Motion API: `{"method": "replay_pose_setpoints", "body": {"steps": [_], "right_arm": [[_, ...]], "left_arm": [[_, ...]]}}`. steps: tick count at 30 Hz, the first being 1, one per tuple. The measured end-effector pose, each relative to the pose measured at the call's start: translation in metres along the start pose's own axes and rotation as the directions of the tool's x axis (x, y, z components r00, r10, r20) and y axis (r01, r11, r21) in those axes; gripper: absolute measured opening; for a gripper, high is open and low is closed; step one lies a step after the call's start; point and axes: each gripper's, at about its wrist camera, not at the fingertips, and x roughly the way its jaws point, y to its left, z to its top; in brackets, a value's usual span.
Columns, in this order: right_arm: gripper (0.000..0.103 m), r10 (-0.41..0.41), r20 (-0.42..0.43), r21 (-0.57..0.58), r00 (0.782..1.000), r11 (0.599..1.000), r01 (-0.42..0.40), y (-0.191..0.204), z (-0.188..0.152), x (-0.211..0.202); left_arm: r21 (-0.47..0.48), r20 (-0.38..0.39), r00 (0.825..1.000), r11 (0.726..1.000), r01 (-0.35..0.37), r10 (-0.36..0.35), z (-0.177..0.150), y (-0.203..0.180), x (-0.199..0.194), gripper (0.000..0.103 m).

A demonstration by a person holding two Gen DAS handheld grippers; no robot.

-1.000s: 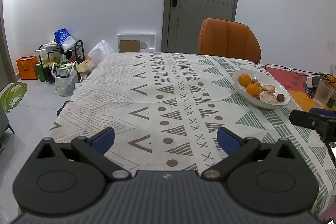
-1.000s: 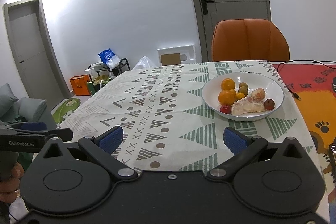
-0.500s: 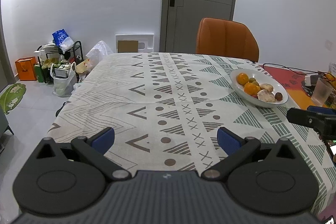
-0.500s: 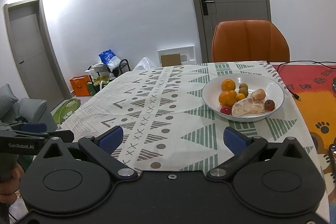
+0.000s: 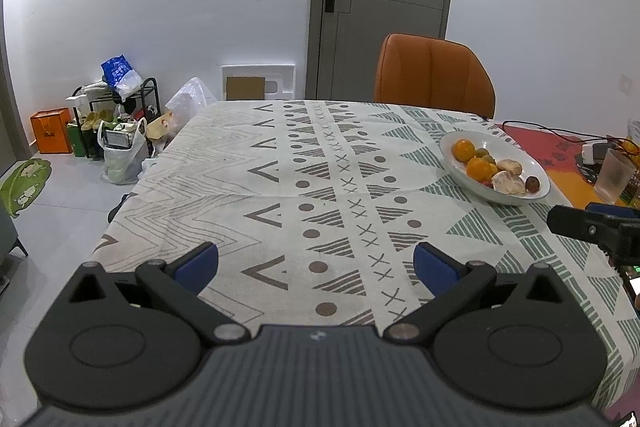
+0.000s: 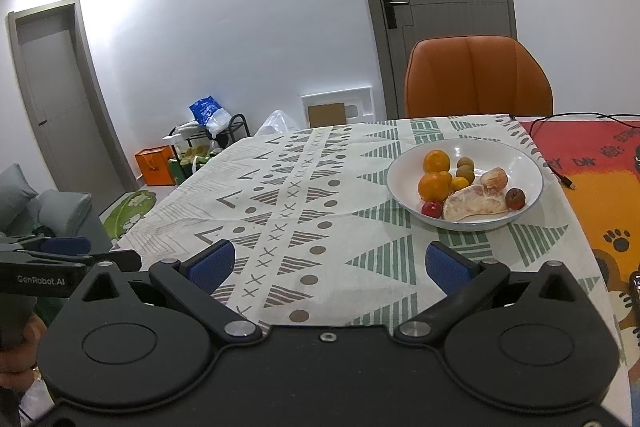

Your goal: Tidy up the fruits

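Both the left gripper (image 5: 316, 263) and right gripper (image 6: 328, 263) hover at the table's near edge, jaws spread and empty, probably readying a reach toward the fruit bowl (image 6: 520, 163) near its right edge.

Patterned tablecloth (image 6: 304, 195) bears a white fruit bowl (image 6: 524, 163).

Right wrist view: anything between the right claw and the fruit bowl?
Nothing visible. Only bare patterned tablecloth lies between the open right claw and the white bowl of fruit. The black cable lies on the red mat beyond the bowl's right side, off the approach line.
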Motion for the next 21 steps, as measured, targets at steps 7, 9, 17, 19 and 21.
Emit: {"method": "replay_pose_setpoints", "body": {"steps": [7, 9, 17, 19, 21], "right_arm": [[0.103, -0.005, -0.01, 0.002, 1.0, 1.0, 0.005, 0.0, -0.001, 0.001], [0.103, -0.003, -0.006, 0.004, 1.0, 1.0, 0.003, -0.001, -0.001, 0.0], [0.103, 0.01, -0.008, 0.037, 1.0, 0.999, -0.009, -0.008, 0.0, 0.0], [0.103, 0.002, -0.005, 0.032, 1.0, 0.999, -0.002, -0.009, 0.0, 0.0], [0.103, -0.002, -0.005, 0.03, 1.0, 1.0, 0.002, -0.01, -0.001, -0.001]], "left_arm": [[0.001, -0.001, 1.0, 1.0, 0.003, -0.003, 0.0, 0.001, 0.0, 0.103], [0.0, -0.001, 1.0, 1.0, 0.004, -0.004, 0.0, 0.001, 0.0, 0.103], [0.006, -0.004, 1.0, 1.0, 0.008, -0.008, -0.002, -0.002, -0.001, 0.103], [0.006, -0.004, 1.0, 1.0, 0.008, -0.008, -0.001, -0.003, -0.001, 0.103], [0.006, -0.004, 1.0, 1.0, 0.008, -0.008, -0.001, -0.003, -0.001, 0.103]]}}
